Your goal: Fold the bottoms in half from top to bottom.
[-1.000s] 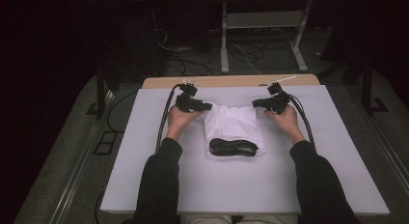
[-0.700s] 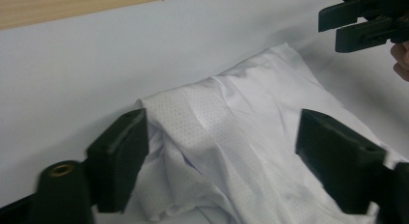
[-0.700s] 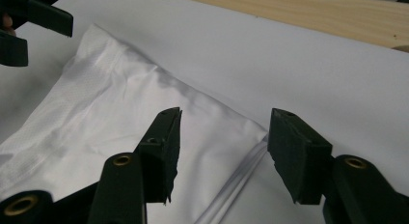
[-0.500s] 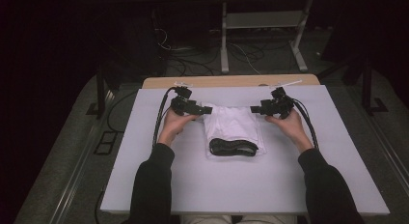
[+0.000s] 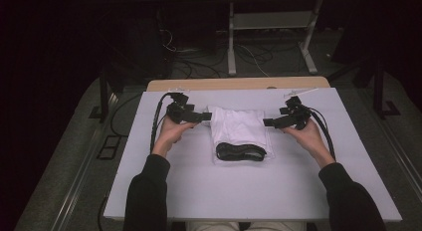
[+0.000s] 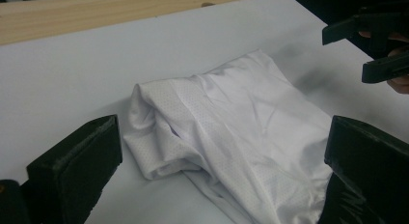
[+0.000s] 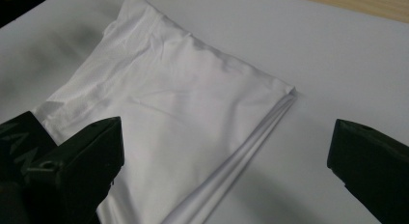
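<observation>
The folded white mesh-fabric garment (image 5: 240, 127) lies flat at the middle of the white table (image 5: 199, 191), with a black coiled band (image 5: 241, 152) resting on its near end. My left claw (image 5: 205, 116) hangs just beside its left edge and my right claw (image 5: 267, 123) just beside its right edge; both sets of jaws have just been opening and stand spread wide, nothing between them. To do this well, I reckon I should check the fold sits square and lift clear without snagging those stacked layers.
</observation>
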A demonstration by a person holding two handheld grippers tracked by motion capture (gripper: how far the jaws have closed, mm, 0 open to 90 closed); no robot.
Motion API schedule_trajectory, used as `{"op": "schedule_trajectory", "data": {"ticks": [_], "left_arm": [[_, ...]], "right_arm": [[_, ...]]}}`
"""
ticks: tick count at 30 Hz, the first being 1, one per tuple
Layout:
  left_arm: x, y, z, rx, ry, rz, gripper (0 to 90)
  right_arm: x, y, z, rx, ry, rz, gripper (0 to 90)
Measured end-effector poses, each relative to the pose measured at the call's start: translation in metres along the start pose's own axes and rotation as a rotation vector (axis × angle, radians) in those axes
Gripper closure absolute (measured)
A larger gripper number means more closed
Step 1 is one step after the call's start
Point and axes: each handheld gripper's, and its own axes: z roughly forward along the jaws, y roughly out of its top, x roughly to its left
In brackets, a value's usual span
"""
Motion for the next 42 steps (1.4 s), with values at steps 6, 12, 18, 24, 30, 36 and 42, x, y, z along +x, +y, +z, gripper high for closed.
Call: {"op": "schedule_trajectory", "data": {"ticks": [6,12,18,24,30,36,42], "left_arm": [[-0.006,-0.006,-0.009,-0.016,0.005,0.020,0.0],[-0.013,-0.016,-0.018,-0.025,0.009,0.027,0.0],[-0.016,-0.026,-0.030,-0.062,0.022,0.030,0.0],[-0.024,-0.036,-0.039,-0.072,0.018,0.043,0.0],[-0.035,-0.044,-0.047,-0.079,0.013,0.067,0.0],[-0.047,-0.051,-0.055,-0.093,-0.005,0.092,0.0],[-0.059,-0.056,-0.062,-0.099,-0.017,0.123,0.0]], "right_arm": [[0.010,-0.003,-0.014,-0.027,0.015,-0.024,0.0],[0.020,-0.005,-0.030,-0.048,0.020,-0.052,0.0],[0.027,-0.012,-0.042,-0.061,0.031,-0.056,0.0],[0.031,-0.021,-0.050,-0.053,0.036,-0.048,0.0],[0.036,-0.032,-0.059,-0.055,0.041,-0.043,0.0],[0.041,-0.046,-0.068,-0.075,0.046,-0.037,0.0],[0.044,-0.058,-0.076,-0.075,0.042,-0.036,0.0]]}}
